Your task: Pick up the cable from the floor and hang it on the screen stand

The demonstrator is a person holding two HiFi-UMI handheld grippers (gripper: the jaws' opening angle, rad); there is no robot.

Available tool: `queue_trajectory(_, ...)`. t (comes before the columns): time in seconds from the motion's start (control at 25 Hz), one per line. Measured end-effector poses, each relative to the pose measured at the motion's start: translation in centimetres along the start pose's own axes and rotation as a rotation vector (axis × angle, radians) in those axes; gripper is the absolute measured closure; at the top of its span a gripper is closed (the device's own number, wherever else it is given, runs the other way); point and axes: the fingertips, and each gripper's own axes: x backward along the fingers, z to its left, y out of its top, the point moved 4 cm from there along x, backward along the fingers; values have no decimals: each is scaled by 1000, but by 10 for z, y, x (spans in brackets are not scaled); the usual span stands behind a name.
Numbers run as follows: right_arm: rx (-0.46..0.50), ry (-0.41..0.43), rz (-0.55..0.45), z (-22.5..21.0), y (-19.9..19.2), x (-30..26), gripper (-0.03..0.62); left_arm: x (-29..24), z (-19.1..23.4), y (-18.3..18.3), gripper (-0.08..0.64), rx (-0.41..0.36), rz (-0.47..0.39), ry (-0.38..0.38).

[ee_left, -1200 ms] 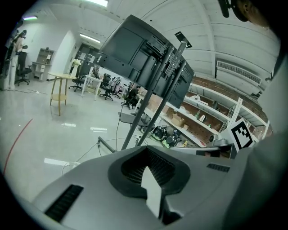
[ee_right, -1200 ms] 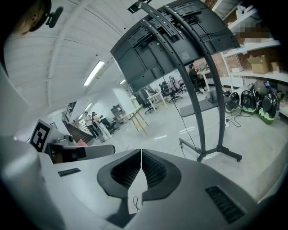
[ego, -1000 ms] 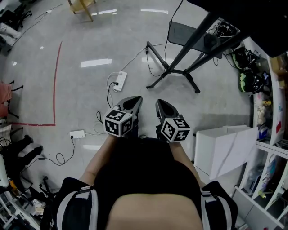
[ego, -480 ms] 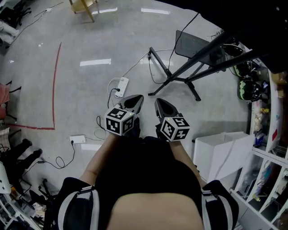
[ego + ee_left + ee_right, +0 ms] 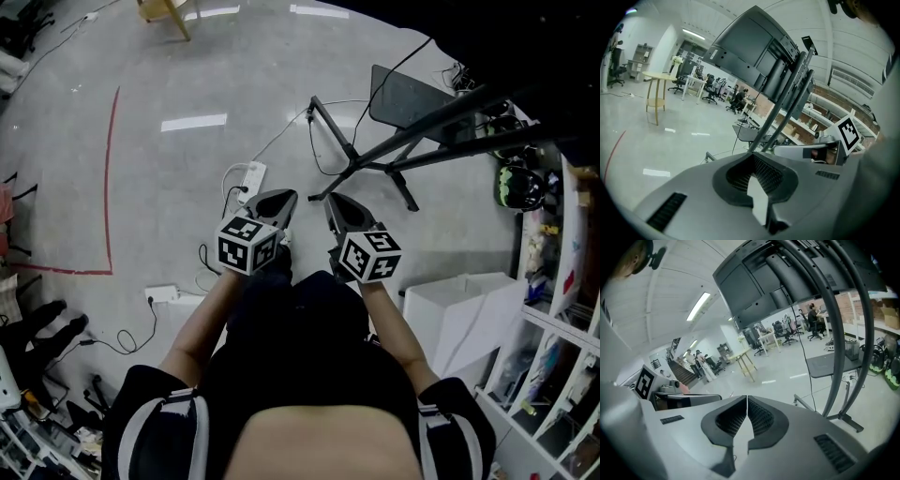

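White cable [image 5: 284, 133] on floor, apparently thin, limp and light, best gripped near its power strip [image 5: 250, 175]; left tool [image 5: 284, 197] and right tool [image 5: 335, 202] closed, empty.

We see a smooth, glossy grey floor [image 5: 187, 84] that mirrors the ceiling lights. The screen stand [image 5: 361, 155] has matt black metal legs. The power strip [image 5: 251, 175] looks like white plastic. The left tool [image 5: 753, 164] and right tool [image 5: 747, 401] wear matt grey plastic shells with ribbed black pads [image 5: 761, 416]. The stool [image 5: 167, 11] is pale wood.
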Motion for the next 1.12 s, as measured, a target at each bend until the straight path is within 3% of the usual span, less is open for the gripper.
queue_trajectory(0.36,46,-13,3,-40,31,-42,568,-40,28,18,560,-39,18,-5)
queue_trajectory(0.8,44,21,73,-65,30,-90,568,-63,54,27,560,-33,26,70)
queue_trajectory(1.12,7,-17,81,-96,17,-131,568,-104,88,19,560,-46,63,88)
